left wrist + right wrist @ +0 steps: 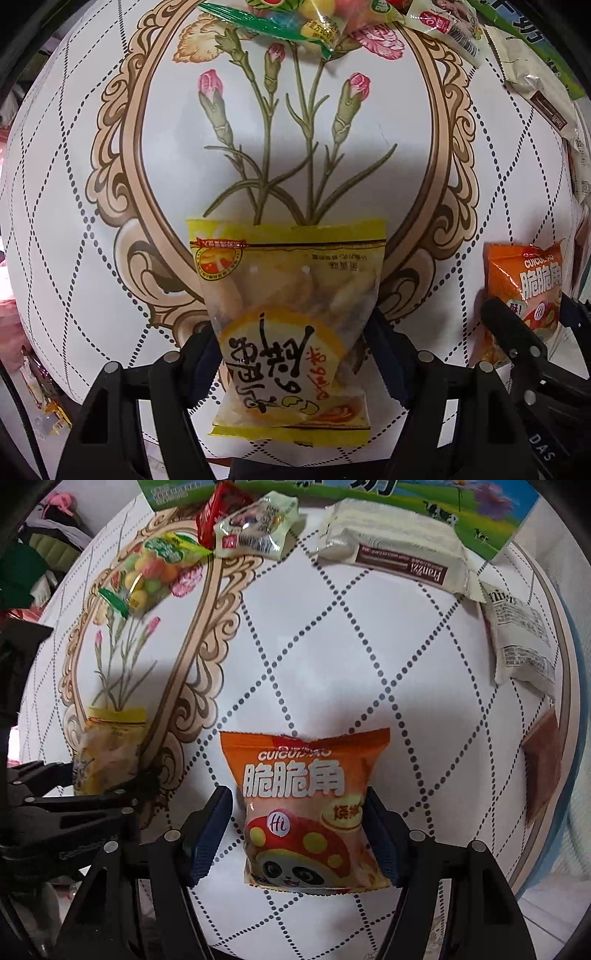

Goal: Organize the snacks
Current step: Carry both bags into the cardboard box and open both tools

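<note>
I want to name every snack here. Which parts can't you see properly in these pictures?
- Green box: cut off by the top edge in the right wrist view.
- Brown packet: only an edge shows at the right rim, no label readable.
- Yellow packet: blurred in the right view, lower part behind the left gripper.
- Orange packet: partly behind the right gripper in the left view.

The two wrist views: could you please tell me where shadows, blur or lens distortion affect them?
Left wrist view: a soft grey shadow crosses the tablecloth above the yellow snack bag; fisheye bows the dotted lines. Right wrist view: the candy bag looks smeared, the orange snack bag prints sharply, and a shadow lies just beyond it.
</note>
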